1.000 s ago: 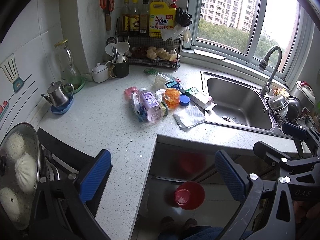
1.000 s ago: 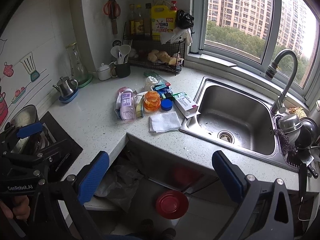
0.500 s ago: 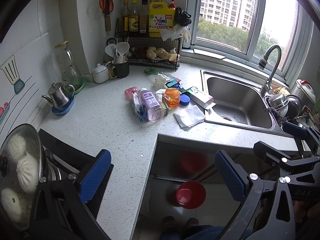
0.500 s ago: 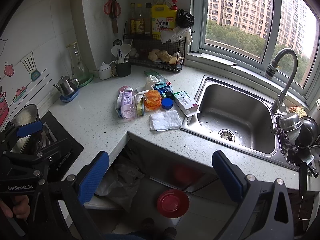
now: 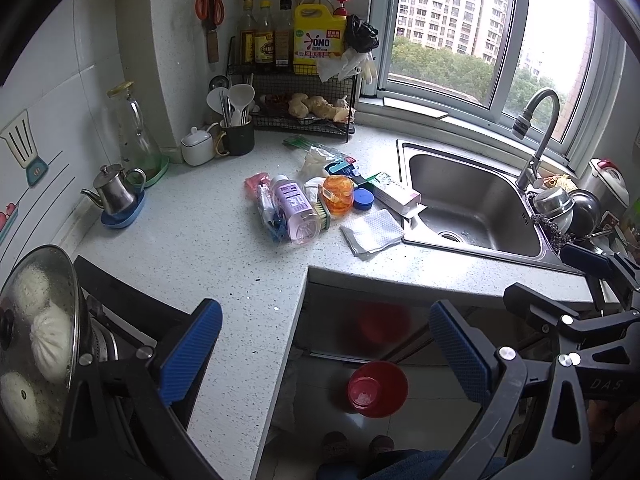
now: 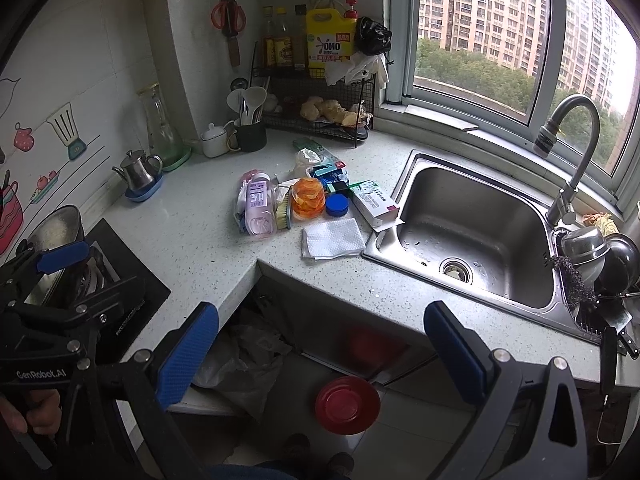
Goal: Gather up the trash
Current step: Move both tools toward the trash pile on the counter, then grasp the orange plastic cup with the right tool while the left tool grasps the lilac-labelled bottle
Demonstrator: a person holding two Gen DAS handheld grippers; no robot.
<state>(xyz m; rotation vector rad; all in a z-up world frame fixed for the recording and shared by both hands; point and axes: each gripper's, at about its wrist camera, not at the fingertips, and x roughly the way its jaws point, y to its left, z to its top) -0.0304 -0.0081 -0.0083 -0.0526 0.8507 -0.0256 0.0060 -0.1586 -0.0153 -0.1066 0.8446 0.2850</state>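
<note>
Speckled white countertop (image 5: 192,240) wraps an L-shaped kitchen corner beneath a wide window, with a steel sink (image 6: 472,224) set in on the right. Both tools hang low at the near edge, over the floor gap. The left gripper (image 5: 326,354) has its blue pads spread wide and holds nothing; the right gripper (image 6: 320,350) is likewise spread and empty. Below them on the floor stands a red bin (image 6: 347,405), round and open-topped. Farther out, near the sink's left rim, the trash lies in a loose cluster: a folded white paper towel (image 6: 333,238) nearest, then a pale purple plastic bottle (image 6: 260,208) lying on its side, an orange container (image 6: 308,198), a blue lid (image 6: 337,205), and a white carton (image 6: 374,202) touching the sink's edge. Crumpled wrappers (image 5: 320,158) sit just behind these.
</note>
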